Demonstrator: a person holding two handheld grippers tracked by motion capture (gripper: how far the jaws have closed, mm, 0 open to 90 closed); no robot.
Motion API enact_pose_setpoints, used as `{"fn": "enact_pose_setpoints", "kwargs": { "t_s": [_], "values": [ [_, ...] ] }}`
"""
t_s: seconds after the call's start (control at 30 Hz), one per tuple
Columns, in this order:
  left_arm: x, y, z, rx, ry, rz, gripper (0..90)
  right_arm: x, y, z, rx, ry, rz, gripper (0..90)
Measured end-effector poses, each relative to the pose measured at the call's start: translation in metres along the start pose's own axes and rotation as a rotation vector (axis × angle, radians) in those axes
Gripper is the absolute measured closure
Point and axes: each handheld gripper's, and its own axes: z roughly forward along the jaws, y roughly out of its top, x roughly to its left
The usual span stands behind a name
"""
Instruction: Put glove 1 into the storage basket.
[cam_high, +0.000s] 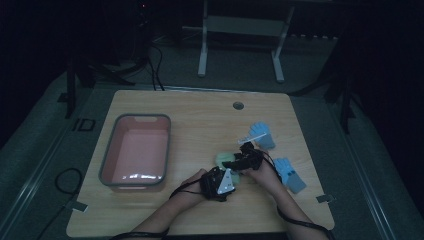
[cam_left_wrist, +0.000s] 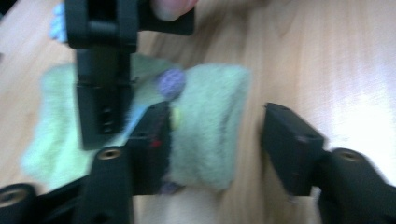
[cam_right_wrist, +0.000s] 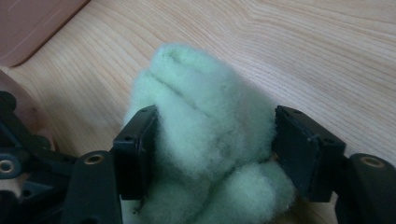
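With the right gripper (cam_right_wrist: 212, 149) pinching the fuzzy green sock (cam_right_wrist: 205, 140) and the left gripper (cam_left_wrist: 215, 144) fingers spread around its other end without yet clamping, the loose fleece may slip free if either hand pulls early.

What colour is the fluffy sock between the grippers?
The fluffy sock is pale green, with small purple dots; the colour shows best in the right gripper view.

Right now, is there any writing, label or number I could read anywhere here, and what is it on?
"ID": pale letters on the dark floor mat left of the table.
Nothing readable on the green fuzzy sock, the blue socks or the pink bin.
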Motion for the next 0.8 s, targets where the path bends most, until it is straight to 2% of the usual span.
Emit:
{"fn": "enact_pose_setpoints", "kwargs": {
  "t_s": [0.03, 0.07, 0.1, 0.17, 0.2, 0.23, 0.27, 0.33, 0.47, 0.63, 0.73, 0.8],
  "values": [
    [-0.001, 0.001, 0.001, 0.007, 0.016, 0.011, 50.0, 0.0, 0.0, 0.0, 0.003, 0.005, -0.004, 41.4],
    [-0.001, 0.001, 0.001, 0.015, 0.033, 0.02, 54.9, 0.001, 0.0, 0.0, 0.009, 0.007, -0.016, 49.1],
    [-0.002, 0.001, 0.002, 0.02, 0.046, 0.027, 62.9, 0.002, 0.0, 0.0, 0.019, 0.024, -0.007, 56.4],
    [0.002, 0.001, 0.001, 0.013, 0.028, -0.001, 65.9, 0.002, 0.0, 0.0, 0.016, 0.031, -0.006, 60.0],
    [0.009, 0.002, -0.001, 0.007, -0.005, -0.052, 71.4, 0.002, -0.002, -0.002, -0.001, 0.035, -0.004, 64.8],
    [0.009, 0.002, -0.001, 0.007, -0.005, -0.052, 72.5, 0.002, -0.002, -0.002, -0.001, 0.035, -0.004, 64.8],
    [0.011, 0.002, -0.001, 0.005, -0.019, -0.07, 73.3, 0.002, -0.002, -0.004, -0.017, 0.029, 0.001, 68.3],
    [0.015, 0.004, -0.003, 0.014, -0.033, -0.08, 74.4, 0.004, -0.001, -0.007, -0.023, 0.017, -0.012, 70.1],
    [0.024, 0.009, -0.011, 0.017, -0.046, -0.107, 75.4, 0.006, 0.005, -0.01, -0.028, 0.03, -0.005, 71.3],
    [0.032, 0.015, -0.024, 0.028, -0.028, -0.091, 75.6, 0.011, 0.014, -0.018, -0.057, 0.032, -0.01, 71.3],
    [0.04, 0.019, -0.037, 0.039, -0.029, -0.077, 75.6, 0.021, 0.026, -0.024, -0.073, 0.022, -0.043, 71.3],
    [0.042, 0.02, -0.042, 0.041, -0.028, -0.073, 75.6, 0.025, 0.031, -0.026, -0.083, 0.032, -0.05, 71.3]
  ]
}}
